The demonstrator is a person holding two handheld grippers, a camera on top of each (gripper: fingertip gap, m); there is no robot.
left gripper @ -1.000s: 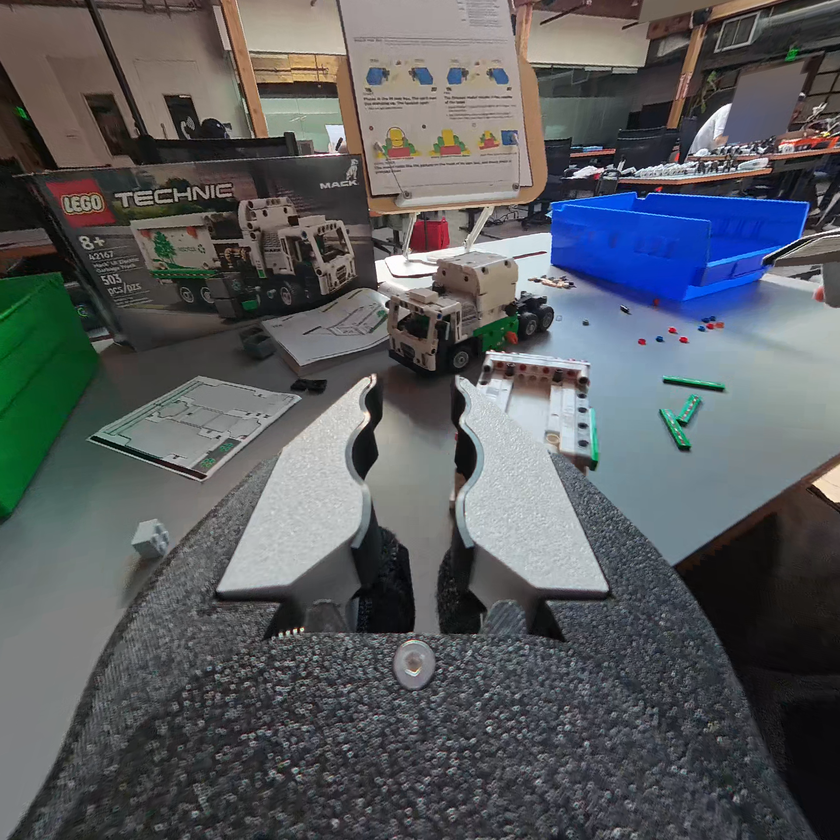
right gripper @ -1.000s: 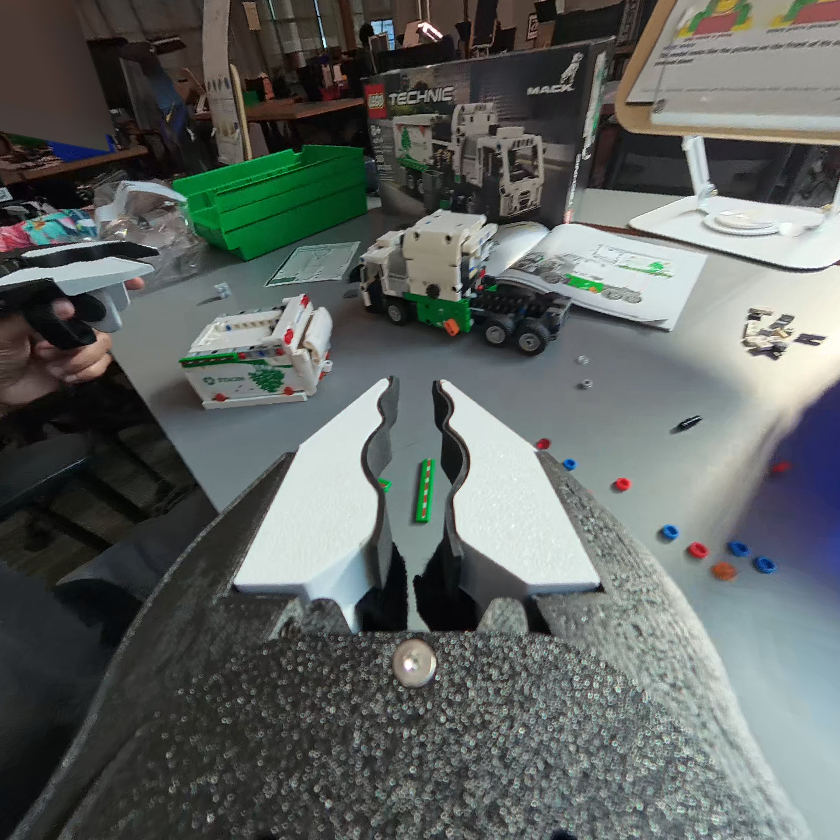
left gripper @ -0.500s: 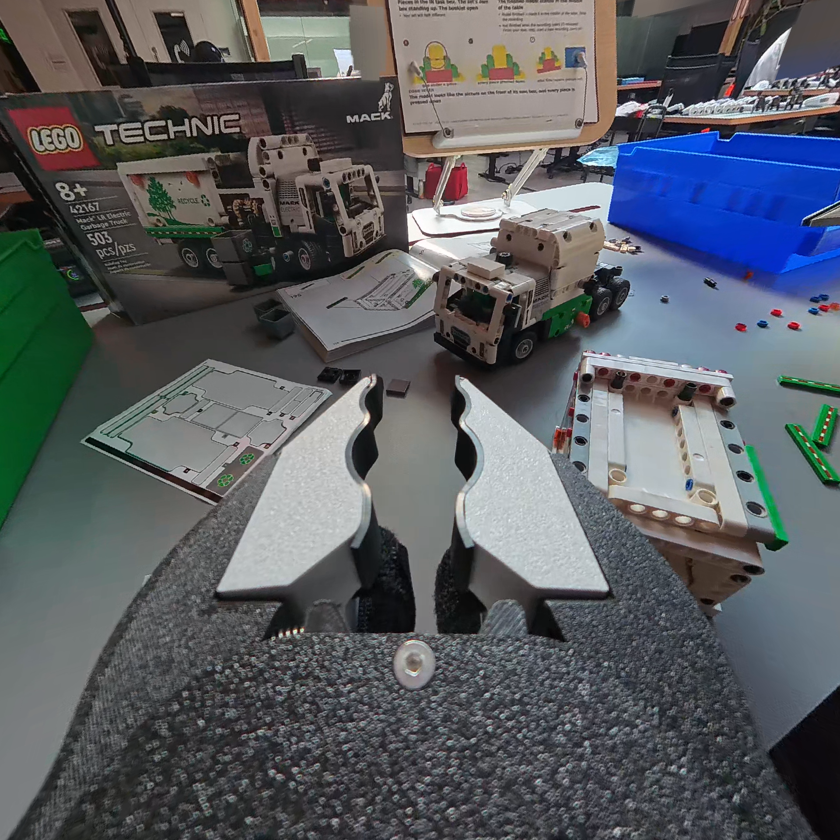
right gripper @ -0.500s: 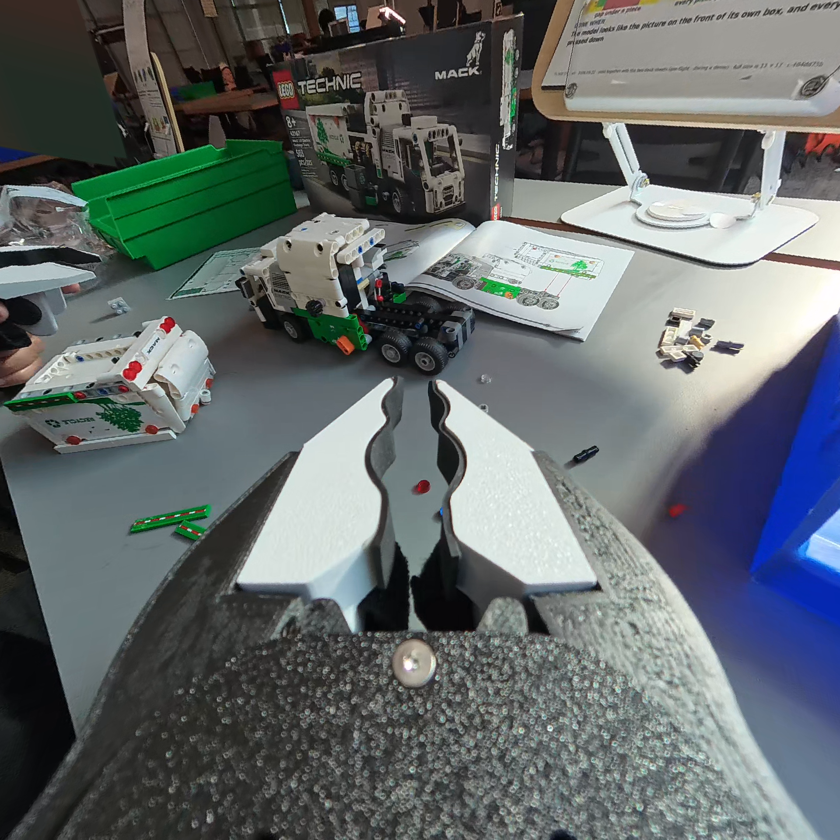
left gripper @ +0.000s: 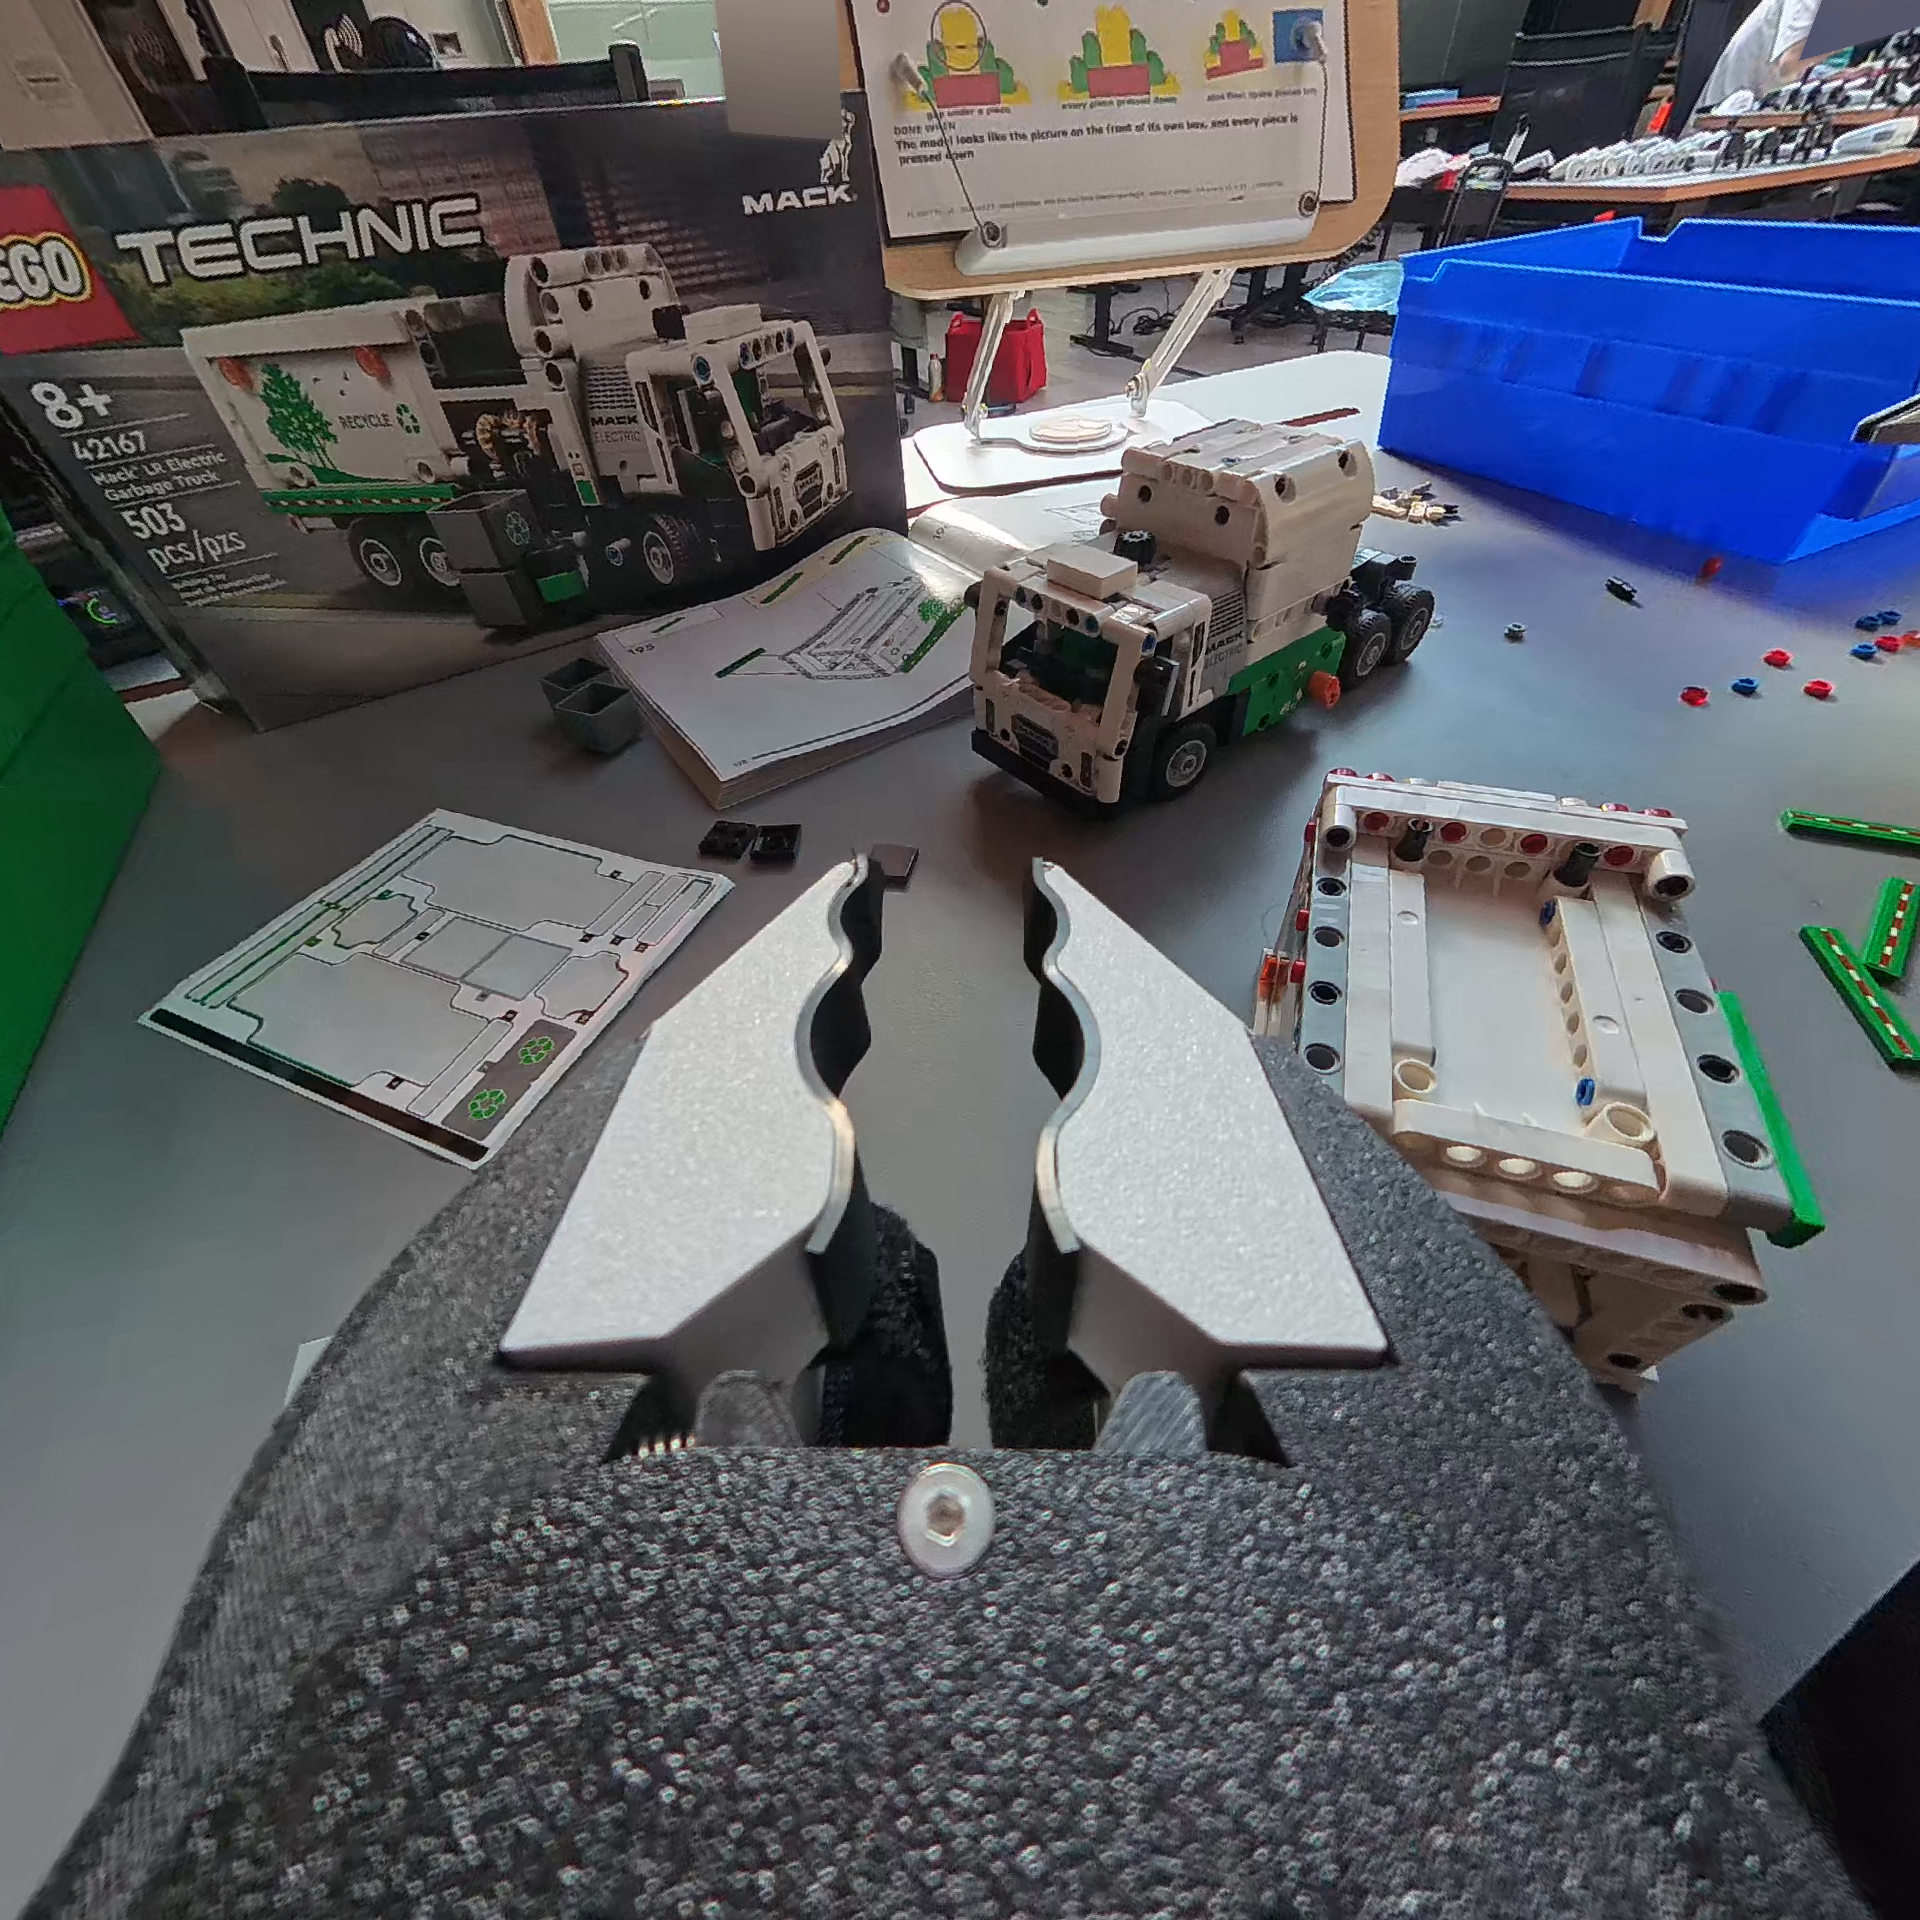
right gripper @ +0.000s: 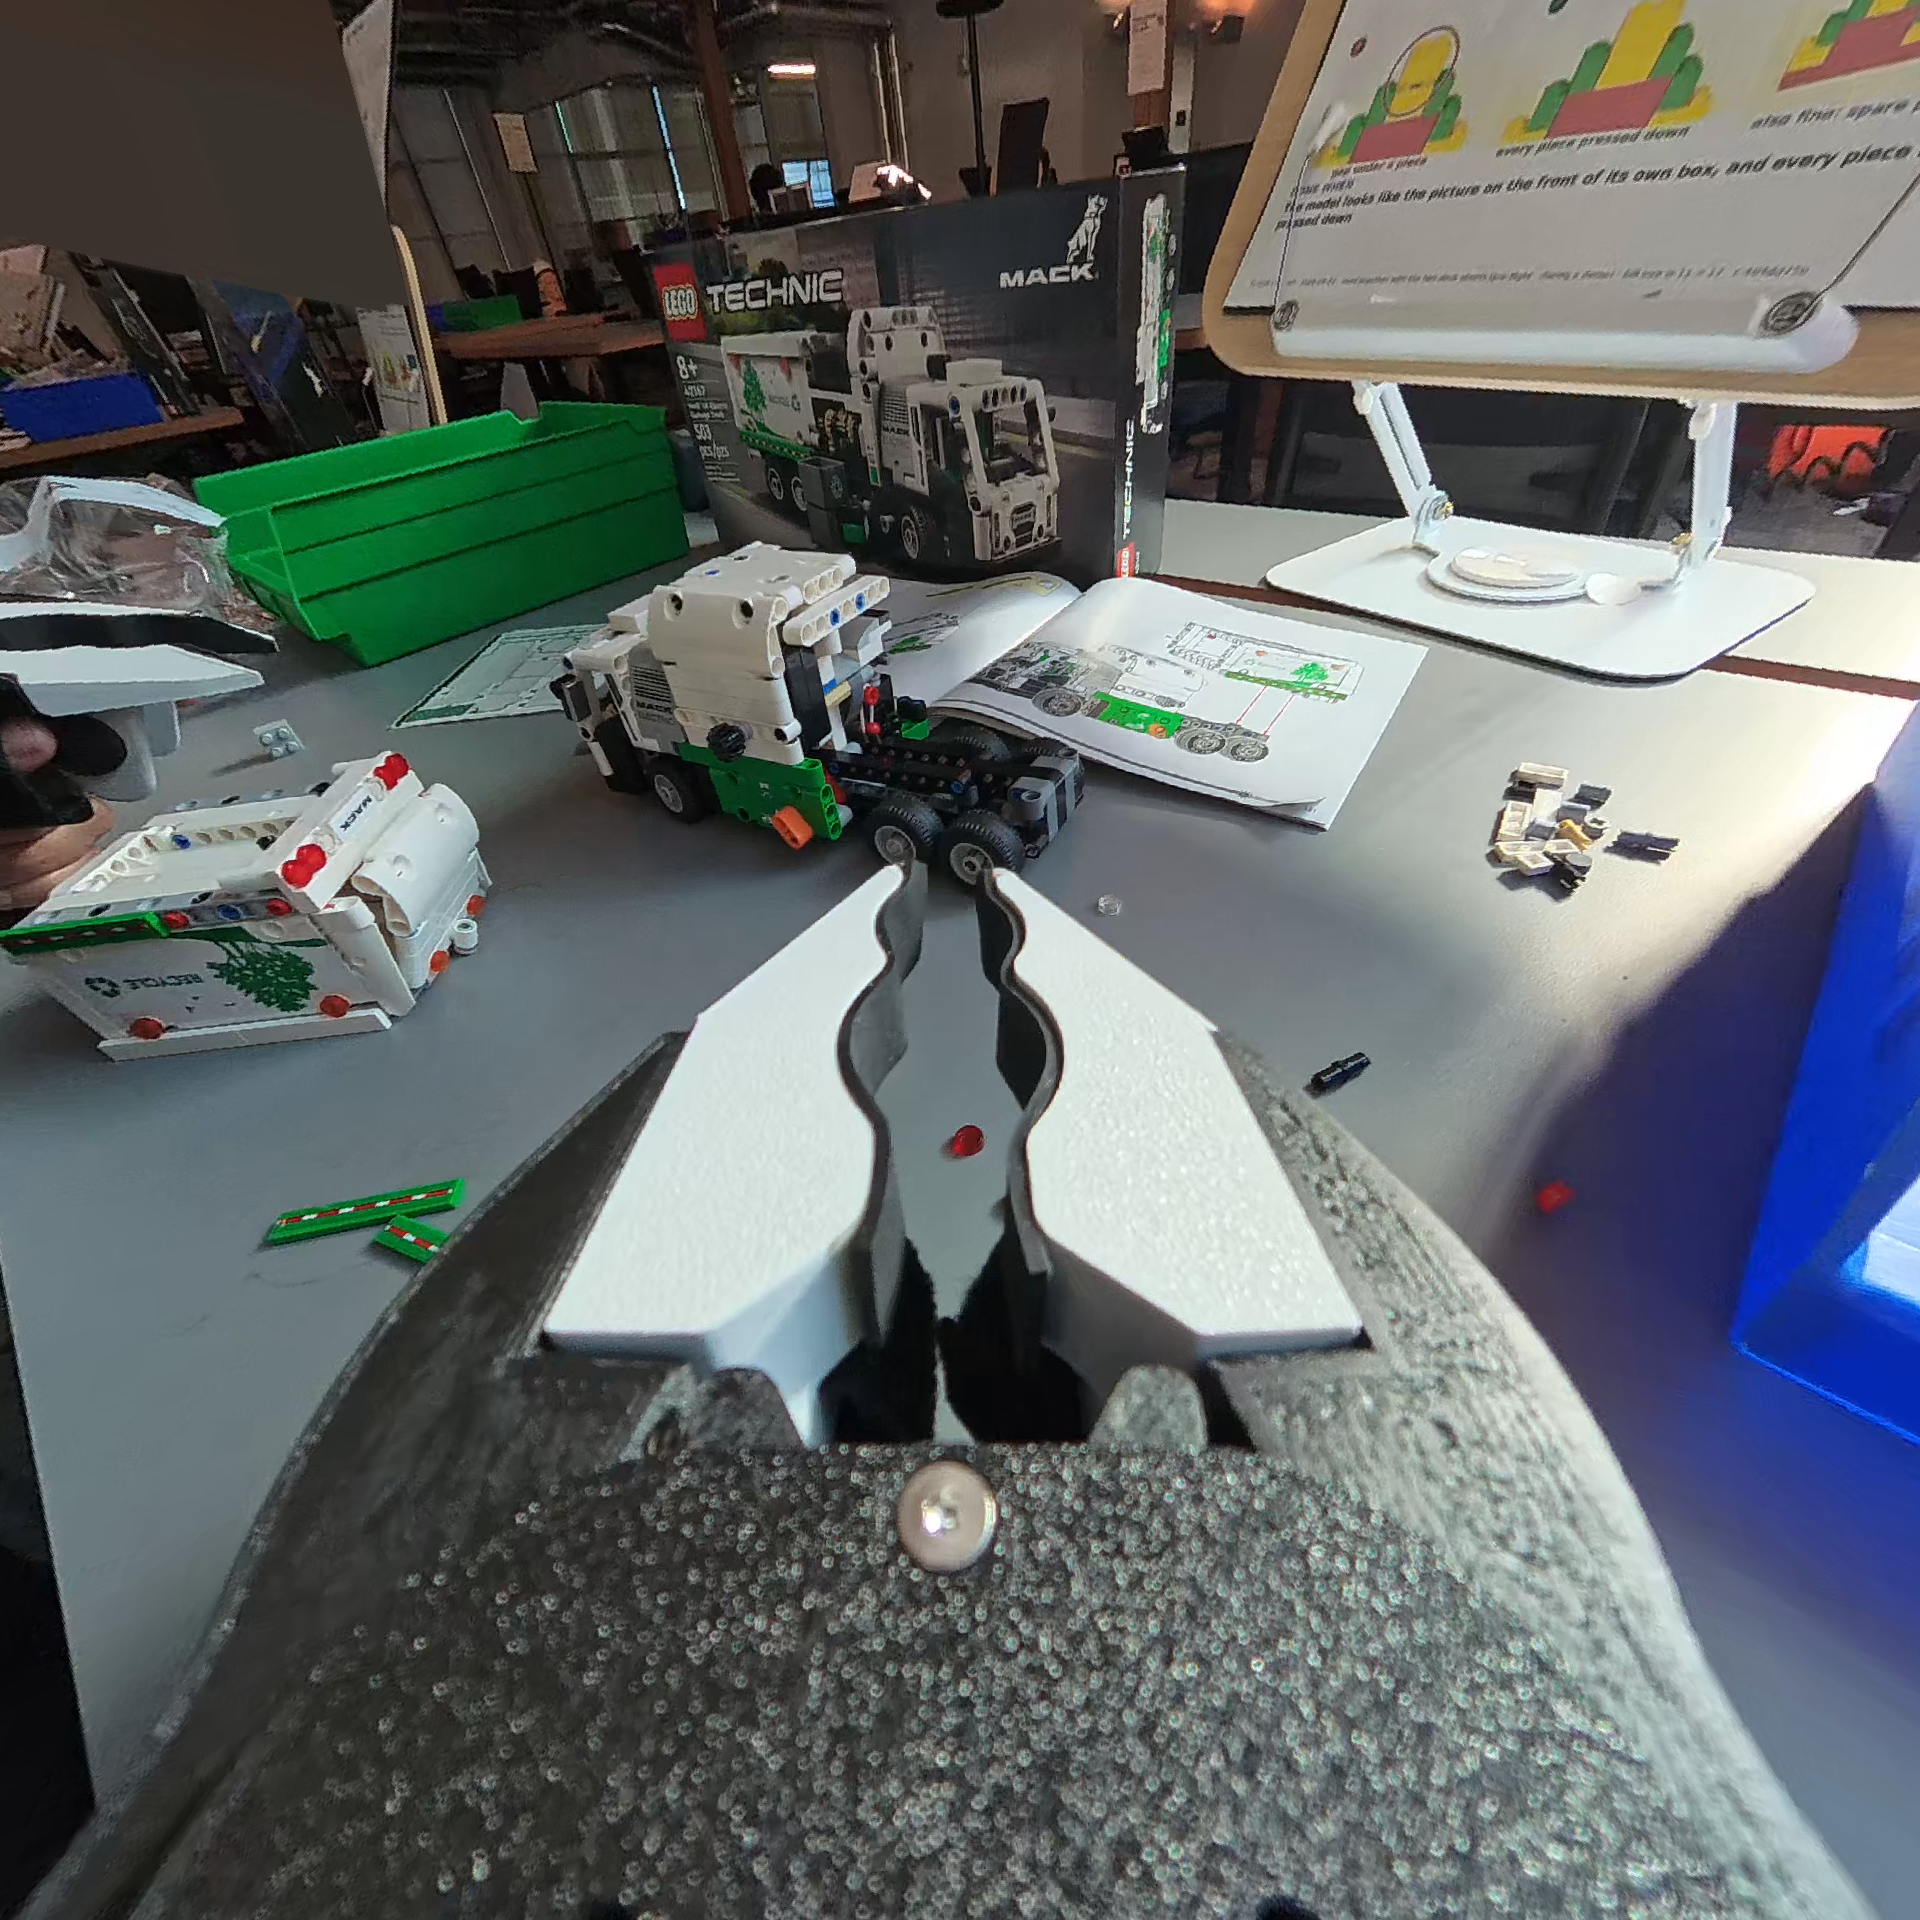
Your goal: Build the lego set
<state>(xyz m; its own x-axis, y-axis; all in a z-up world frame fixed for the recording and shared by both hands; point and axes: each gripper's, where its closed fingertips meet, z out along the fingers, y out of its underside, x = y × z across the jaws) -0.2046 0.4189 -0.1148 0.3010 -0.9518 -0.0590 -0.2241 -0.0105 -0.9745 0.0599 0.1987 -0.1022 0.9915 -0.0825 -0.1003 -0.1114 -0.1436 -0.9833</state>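
A white and green lego truck cab with black chassis [left gripper: 1174, 634] stands mid-table; it also shows in the right wrist view [right gripper: 810, 748]. The white garbage-body piece [left gripper: 1507, 1029] lies on its side to the right of my left gripper; it also shows in the right wrist view [right gripper: 249, 914] at the left. My left gripper [left gripper: 945, 883] is open and empty, above the table in front of the cab. My right gripper [right gripper: 945, 883] is open with a narrow gap, empty, just behind the truck's rear wheels. A red stud [right gripper: 966, 1140] lies on the table between its fingers.
The set's box [left gripper: 447, 395], an open instruction booklet [left gripper: 810, 665] and a sticker sheet [left gripper: 436, 977] lie at the back left. A blue bin [left gripper: 1662, 364] stands right, a green bin [right gripper: 447, 520] left. Green strips [left gripper: 1860, 977], small studs [left gripper: 1777, 660] and small parts [right gripper: 1558, 821] lie scattered. Spacing between my two grippers at the tips: around 35 cm.
Both grippers have moved forward over the table toward the truck. The left gripper's jaws have opened slightly wider. Neither has taken hold of anything.
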